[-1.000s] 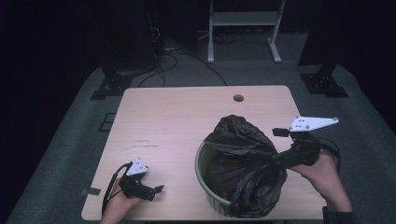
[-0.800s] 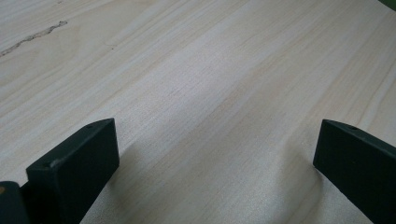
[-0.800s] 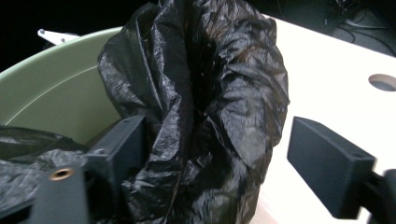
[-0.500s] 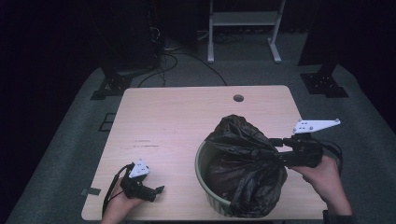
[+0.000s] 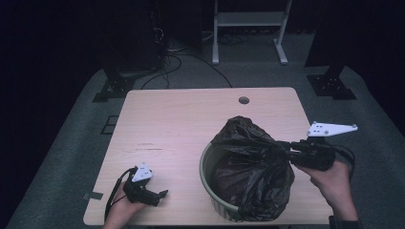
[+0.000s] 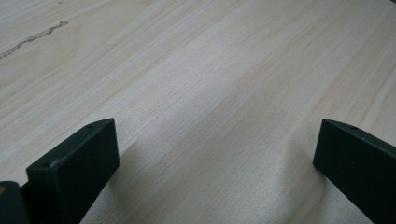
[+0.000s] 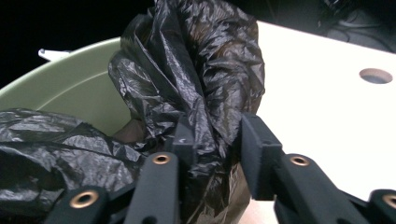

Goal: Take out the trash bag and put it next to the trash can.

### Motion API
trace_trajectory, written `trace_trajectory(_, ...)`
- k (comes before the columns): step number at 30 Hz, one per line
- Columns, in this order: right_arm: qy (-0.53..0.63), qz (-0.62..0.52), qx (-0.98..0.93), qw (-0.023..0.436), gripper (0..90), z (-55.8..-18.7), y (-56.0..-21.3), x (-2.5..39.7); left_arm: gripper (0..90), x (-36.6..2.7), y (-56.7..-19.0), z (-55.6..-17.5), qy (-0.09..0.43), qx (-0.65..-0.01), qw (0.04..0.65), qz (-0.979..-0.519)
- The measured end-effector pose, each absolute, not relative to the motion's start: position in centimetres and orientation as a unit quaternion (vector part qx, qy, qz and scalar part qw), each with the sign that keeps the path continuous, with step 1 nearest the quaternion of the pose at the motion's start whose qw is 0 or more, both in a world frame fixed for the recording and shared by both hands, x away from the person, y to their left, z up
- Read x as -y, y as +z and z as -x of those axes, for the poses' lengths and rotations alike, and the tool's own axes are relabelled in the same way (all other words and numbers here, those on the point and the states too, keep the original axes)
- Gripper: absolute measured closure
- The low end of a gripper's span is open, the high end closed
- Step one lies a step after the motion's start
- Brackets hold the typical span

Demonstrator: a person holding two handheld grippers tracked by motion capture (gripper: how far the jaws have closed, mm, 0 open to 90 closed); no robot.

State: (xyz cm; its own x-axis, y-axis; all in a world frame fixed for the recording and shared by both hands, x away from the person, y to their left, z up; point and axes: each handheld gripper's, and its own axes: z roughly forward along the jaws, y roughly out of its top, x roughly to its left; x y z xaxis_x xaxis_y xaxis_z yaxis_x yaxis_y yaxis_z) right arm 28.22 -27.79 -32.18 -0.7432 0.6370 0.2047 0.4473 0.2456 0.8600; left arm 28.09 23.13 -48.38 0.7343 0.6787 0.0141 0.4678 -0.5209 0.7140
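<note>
On the wooden table [image 5: 181, 124], green bin [image 5: 210, 188] with black bag [image 5: 253, 176] pinched by right hand-held gripper [image 7: 212, 140]; left hand-held gripper [image 6: 215, 154] spread.

left hand-held gripper [image 5: 160, 194] jaws apart; right hand-held gripper [image 5: 282, 149] clamped

Broad bare stretch of the pale wooden table [image 5: 191, 124] open across the left and far side, small round hole [image 5: 244, 100] near the far edge, crumpled black plastic bag [image 5: 253, 167] bulging over the round pale-green bin [image 5: 206, 174] blocking the near right, narrow strip of tabletop free along the right edge.
</note>
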Motion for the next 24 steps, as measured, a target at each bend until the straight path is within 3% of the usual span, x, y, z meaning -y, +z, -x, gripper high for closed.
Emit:
trace_trajectory(10, 0.541, -0.338, -0.762, 0.116, 88.9, -27.9, -31.9, 28.4, 0.0, -23.1, -48.4, -28.1, 0.147, -0.333, 0.358, -0.86)
trace_trajectory(24, 0.595, -0.331, -0.724, 0.114, 90.0, -28.0, -31.5, 29.1, 0.0, -23.1, -48.4, -28.1, 0.147, -0.333, 0.357, -0.86)
